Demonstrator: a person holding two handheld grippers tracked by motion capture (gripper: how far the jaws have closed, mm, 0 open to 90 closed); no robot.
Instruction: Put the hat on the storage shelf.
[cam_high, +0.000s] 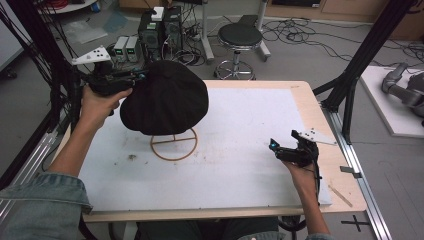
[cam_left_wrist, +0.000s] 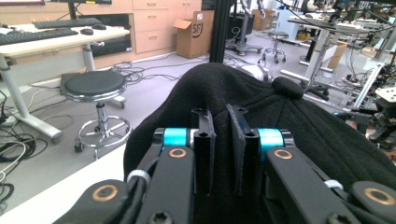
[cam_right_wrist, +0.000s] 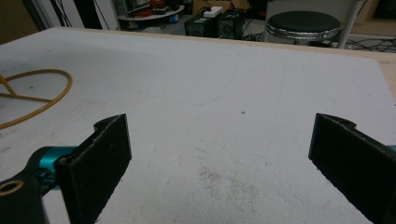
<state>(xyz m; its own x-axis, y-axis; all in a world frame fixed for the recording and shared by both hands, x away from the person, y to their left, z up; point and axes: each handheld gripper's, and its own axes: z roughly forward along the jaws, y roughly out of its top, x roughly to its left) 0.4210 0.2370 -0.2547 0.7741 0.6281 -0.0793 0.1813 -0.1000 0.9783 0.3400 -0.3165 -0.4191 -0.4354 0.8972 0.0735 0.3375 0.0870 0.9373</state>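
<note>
**Left jaws pinched on the black cap, right jaws wide over bare board**

In the high view your left gripper (cam_high: 136, 76) sits at the upper left of the frame, pressed against the near-left edge of the black soft fabric cap (cam_high: 165, 97); the cap sits on a tan wire stand with a round ring base (cam_high: 174, 144), just left of centre on the white foam board (cam_high: 240, 150) that covers the wooden table (cam_high: 320, 125). In the left gripper view the jaws stand nearly together at the middle of the frame, with a fold of the cap's cloth caught in the narrow slot between them (the cap's top button shows to the upper right); so you have hold of the cap there. Your right gripper (cam_high: 278, 148) rests at the lower right of the high view, well apart from the cap; in the right gripper view its jaws stand wide apart at the bottom corners, nothing between them but bare board; the ring base shows at the left edge.
</note>
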